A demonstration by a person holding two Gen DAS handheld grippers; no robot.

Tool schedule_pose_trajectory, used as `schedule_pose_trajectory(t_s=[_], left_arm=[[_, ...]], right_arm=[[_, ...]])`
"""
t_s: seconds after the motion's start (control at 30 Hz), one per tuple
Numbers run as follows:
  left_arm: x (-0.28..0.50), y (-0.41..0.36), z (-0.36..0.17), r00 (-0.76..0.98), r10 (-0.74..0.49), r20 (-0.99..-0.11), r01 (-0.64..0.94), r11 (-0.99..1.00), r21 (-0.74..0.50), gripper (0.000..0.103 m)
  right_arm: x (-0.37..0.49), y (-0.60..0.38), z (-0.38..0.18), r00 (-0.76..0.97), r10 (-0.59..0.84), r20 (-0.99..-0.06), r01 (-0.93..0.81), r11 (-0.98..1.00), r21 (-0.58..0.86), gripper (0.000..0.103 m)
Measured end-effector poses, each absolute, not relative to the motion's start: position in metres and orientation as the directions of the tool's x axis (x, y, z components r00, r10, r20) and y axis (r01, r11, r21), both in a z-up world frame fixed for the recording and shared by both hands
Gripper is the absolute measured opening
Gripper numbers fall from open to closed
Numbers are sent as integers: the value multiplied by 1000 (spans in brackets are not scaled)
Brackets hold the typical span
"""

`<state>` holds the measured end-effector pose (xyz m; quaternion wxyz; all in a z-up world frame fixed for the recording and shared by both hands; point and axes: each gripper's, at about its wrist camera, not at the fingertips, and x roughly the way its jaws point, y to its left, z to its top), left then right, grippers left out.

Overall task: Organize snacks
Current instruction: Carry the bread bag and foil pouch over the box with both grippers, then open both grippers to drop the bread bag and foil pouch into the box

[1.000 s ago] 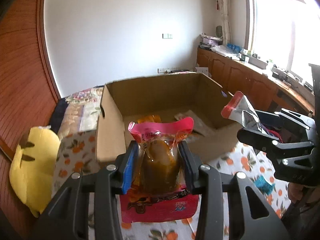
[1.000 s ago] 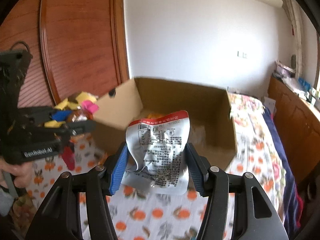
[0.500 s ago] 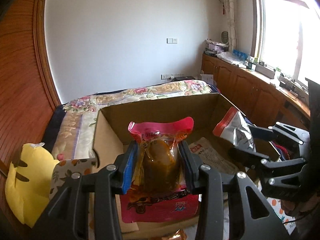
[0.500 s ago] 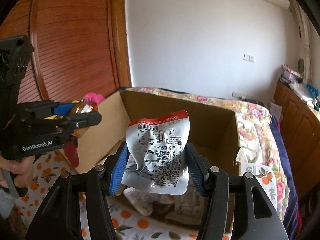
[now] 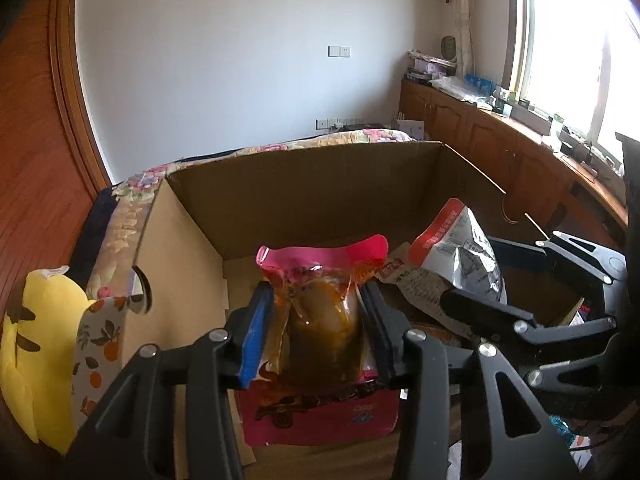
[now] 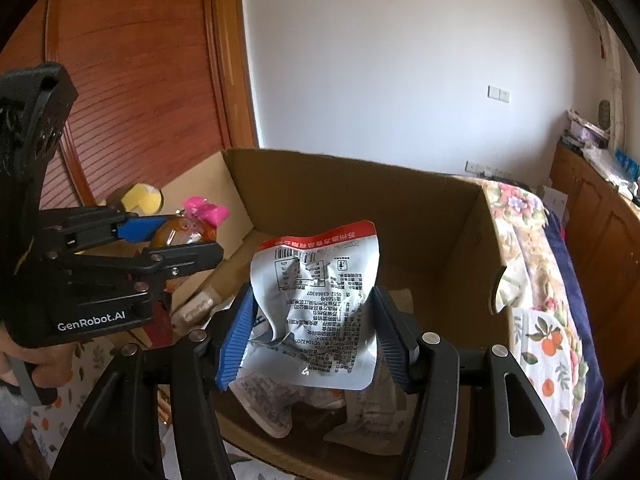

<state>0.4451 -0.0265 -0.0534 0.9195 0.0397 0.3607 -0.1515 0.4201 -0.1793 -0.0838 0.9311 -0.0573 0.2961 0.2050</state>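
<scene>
Right wrist: "GenRobot.AI" on left tongs (image 6: 172, 240).

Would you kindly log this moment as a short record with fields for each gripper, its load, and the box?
left gripper: jaws have just been opening, pink pouch of brown food between them, above the box
right gripper: silver packet with red top edge between its pads, above the box
cardboard box: open, packets already lying inside
</scene>
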Motion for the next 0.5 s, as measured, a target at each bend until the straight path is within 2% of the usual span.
schedule_pose_trajectory(t_s=[0.1,0.27,0.5], left_arm=[[443,-30,-55,683,-247,-687,314,949,-29,48],[438,-30,-48,701,-245,-670,322,947,-10,51],[421,-16,-30,725,-276,-631,319,947,-47,55]], right_arm=[[417,-177,-86,740,337,-582,-414,910,1,62],[416,-176,-83,747,322,-581,-408,913,-19,73],[397,-183,-71,758,326,-565,-397,918,-3,73]])
